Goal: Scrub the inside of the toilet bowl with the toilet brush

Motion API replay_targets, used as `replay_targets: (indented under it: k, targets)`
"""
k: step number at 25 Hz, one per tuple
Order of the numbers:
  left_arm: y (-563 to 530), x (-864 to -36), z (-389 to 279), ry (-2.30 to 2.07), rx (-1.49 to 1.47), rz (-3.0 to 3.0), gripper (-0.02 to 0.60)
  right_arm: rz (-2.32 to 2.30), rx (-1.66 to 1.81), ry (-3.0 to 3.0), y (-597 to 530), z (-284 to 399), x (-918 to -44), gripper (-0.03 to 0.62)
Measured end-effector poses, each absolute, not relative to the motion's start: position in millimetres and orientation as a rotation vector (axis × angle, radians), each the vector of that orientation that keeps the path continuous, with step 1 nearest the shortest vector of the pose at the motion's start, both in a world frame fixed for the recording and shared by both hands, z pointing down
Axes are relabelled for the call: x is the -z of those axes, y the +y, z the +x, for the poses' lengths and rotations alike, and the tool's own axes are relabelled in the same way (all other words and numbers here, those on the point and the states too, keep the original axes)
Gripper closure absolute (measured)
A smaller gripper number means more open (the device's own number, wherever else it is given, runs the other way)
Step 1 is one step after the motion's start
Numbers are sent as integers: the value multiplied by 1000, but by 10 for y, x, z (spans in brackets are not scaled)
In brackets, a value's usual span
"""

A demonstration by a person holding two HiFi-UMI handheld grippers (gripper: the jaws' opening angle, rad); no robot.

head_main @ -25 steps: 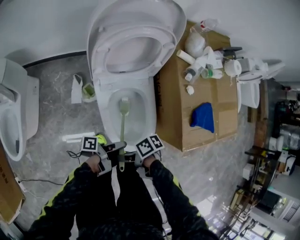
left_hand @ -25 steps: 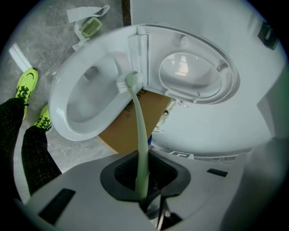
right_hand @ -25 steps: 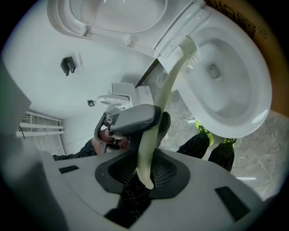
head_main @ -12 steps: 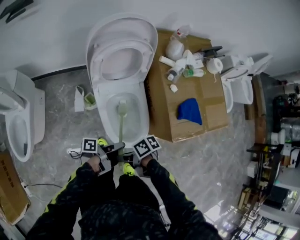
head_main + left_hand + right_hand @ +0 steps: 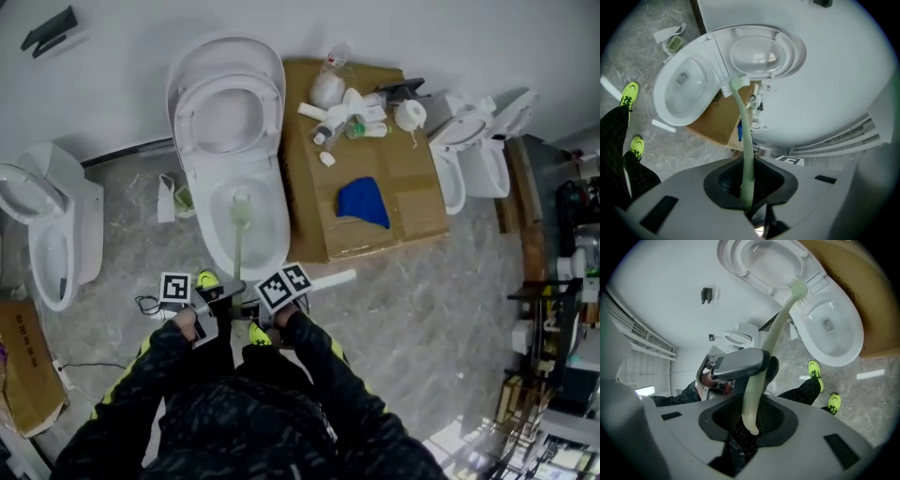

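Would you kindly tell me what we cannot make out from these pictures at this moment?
- Head view: whether the toilet brush bristles touch the toilet bowl; too small.
- Head view: labels on the bottles; too small.
- Head view: the brush handle's lower end, covered by the left gripper and right gripper.

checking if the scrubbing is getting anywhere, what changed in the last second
Very little. The head view has pulled back, so the toilet looks smaller and more floor shows. The left gripper and right gripper stay shut on the brush handle, nothing taken or let go, and the brush head stays over the back of the bowl.
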State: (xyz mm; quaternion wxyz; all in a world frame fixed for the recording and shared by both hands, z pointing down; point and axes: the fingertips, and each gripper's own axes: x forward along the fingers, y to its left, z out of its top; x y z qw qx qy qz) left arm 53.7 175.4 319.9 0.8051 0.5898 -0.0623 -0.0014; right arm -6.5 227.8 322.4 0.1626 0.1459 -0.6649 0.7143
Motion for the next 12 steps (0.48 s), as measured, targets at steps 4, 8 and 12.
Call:
replay_targets:
  k: [4,8,12]
  targets:
    - [2058,-3067,605,-165,17,1271,525,384,-2017,-1936,2580,28,-3089,510]
    - [2308,-2905,759,-179,41,1302,525,352,-1981,-1972,2851,180,-2955,510]
    - [2570,-2763,859,-202,48,1333,525,328,-1950,-2008,3118,290,-2835,510]
